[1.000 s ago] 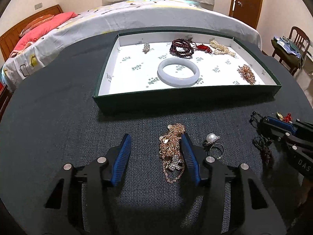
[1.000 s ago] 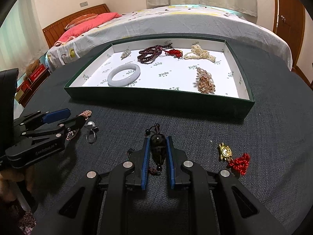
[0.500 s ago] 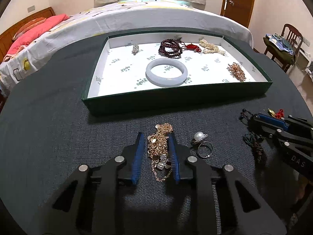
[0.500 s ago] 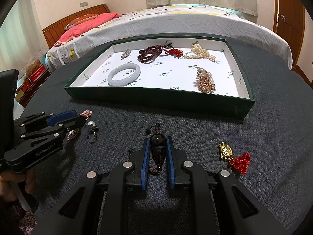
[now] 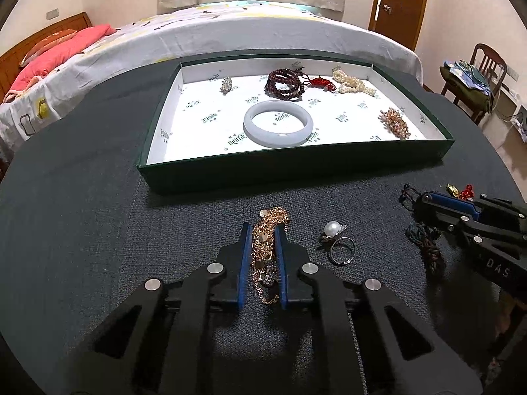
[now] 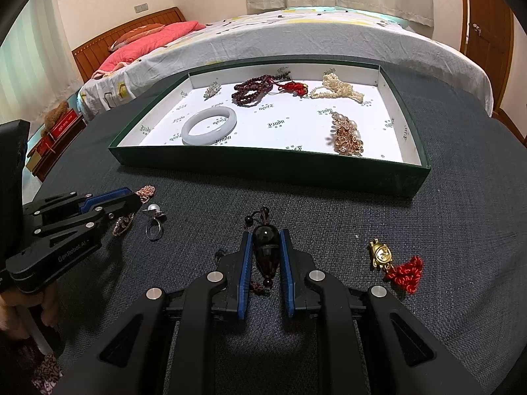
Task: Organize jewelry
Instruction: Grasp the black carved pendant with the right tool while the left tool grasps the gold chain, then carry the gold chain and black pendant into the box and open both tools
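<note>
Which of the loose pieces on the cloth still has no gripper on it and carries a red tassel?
The gold charm right of the right gripper. The pearl ring is also free but has no tassel.

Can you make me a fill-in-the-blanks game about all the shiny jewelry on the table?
1. The left gripper is shut on the ____ chain necklace.
2. The white bangle lies inside the green ____.
3. The pearl ring lies on the table, ____ the tray.
4. The turtle charm has a ____ tassel.

Missing words: gold; tray; outside; red
</note>
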A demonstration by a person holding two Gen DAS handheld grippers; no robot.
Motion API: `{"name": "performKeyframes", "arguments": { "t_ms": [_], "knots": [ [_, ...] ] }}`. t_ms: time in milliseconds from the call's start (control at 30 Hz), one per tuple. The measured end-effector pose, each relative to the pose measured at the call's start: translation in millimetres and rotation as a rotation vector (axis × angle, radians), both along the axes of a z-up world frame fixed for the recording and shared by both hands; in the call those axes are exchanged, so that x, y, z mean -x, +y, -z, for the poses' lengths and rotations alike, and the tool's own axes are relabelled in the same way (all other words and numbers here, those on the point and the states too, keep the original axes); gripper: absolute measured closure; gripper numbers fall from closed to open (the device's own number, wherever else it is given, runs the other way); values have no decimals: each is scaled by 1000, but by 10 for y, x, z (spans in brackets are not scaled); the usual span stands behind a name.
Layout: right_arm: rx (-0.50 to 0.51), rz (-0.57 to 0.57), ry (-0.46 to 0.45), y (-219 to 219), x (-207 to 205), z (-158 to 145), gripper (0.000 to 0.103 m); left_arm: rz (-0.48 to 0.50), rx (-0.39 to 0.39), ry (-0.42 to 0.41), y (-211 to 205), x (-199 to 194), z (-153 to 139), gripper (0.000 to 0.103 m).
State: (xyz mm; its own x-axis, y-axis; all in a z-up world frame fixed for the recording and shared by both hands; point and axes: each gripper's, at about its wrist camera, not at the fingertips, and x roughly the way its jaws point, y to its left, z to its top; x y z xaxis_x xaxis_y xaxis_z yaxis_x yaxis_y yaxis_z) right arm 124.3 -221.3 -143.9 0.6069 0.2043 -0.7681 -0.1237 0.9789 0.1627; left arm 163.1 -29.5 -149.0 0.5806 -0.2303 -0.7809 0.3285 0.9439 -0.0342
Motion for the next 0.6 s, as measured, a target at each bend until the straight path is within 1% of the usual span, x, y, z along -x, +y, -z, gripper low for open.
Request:
{"name": "performKeyframes", "arguments": {
  "t_ms": [200, 600],
  "knots": [
    [-4, 8, -7, -6, 18, 1, 85, -8, 2, -8, 13, 19, -32, 92],
    [-9, 12, -29, -25, 45, -81, 85, -24, 6, -31, 50, 88, -119, 94]
  ]
}}
